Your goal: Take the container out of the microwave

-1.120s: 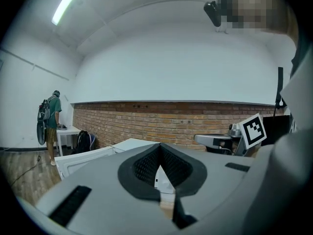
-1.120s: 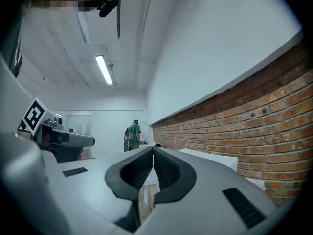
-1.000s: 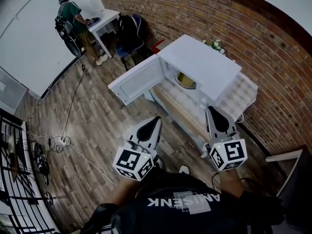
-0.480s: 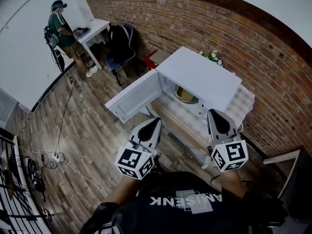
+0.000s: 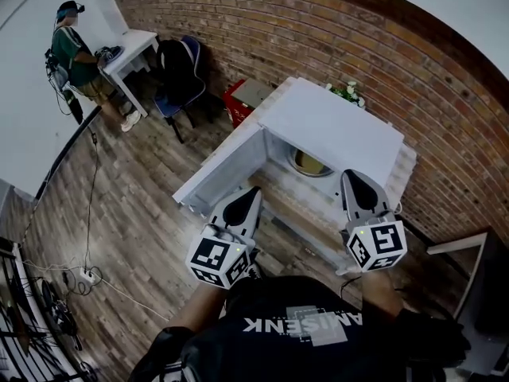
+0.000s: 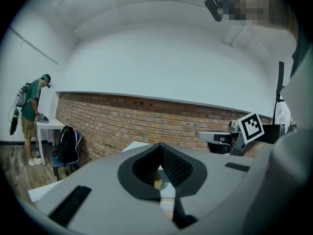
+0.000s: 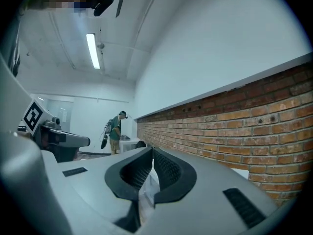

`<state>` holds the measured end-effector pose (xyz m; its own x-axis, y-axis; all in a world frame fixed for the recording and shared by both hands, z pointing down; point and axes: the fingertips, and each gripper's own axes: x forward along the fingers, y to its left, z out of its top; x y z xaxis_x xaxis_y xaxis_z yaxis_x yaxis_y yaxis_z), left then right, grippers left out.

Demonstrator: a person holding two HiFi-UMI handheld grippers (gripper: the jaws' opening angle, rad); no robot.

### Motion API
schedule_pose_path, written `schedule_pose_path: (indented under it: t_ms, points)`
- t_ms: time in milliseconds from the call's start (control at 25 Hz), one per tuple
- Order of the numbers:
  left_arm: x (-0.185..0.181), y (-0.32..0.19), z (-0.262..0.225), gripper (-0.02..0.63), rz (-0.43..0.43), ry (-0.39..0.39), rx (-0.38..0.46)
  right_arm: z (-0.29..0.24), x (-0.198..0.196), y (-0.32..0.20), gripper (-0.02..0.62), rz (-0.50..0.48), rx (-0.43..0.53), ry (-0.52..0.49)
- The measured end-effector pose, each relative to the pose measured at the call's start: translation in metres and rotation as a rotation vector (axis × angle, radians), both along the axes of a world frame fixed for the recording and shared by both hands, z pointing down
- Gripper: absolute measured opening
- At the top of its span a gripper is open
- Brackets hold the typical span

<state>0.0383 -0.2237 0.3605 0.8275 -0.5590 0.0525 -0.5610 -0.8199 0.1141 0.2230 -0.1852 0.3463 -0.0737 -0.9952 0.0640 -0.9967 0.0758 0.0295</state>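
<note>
A white microwave (image 5: 334, 126) stands on a low table against the brick wall, its door (image 5: 219, 173) swung open to the left. Inside the cavity sits a round, yellowish container (image 5: 308, 163). My left gripper (image 5: 253, 193) is held level just in front of the open door's lower edge, jaws shut and empty. My right gripper (image 5: 351, 177) points at the microwave's right front, jaws shut with nothing in them. In the left gripper view the pads meet at the left gripper's tip (image 6: 159, 148), and in the right gripper view they meet at the right gripper's tip (image 7: 152, 151).
A person (image 5: 75, 54) stands at a white desk (image 5: 131, 46) far left, beside a chair with a dark backpack (image 5: 179, 66). A red box (image 5: 242, 98) sits left of the microwave and white flowers (image 5: 347, 92) behind it. Cables and a power strip (image 5: 86, 277) lie on the wooden floor.
Both grippers have moved forward toward the microwave, which now sits closer. The left gripper's tip has reached the open door's edge. The jaws stay shut.
</note>
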Motion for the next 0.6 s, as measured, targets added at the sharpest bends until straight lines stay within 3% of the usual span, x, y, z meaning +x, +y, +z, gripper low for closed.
schedule_pose_path:
  t_ms: [600]
  points:
    - [-0.034,-0.085,0.023,0.009,0.096,-0.002,-0.044,0.019,-0.02,-0.075,0.044,0.123,-0.045,0.03]
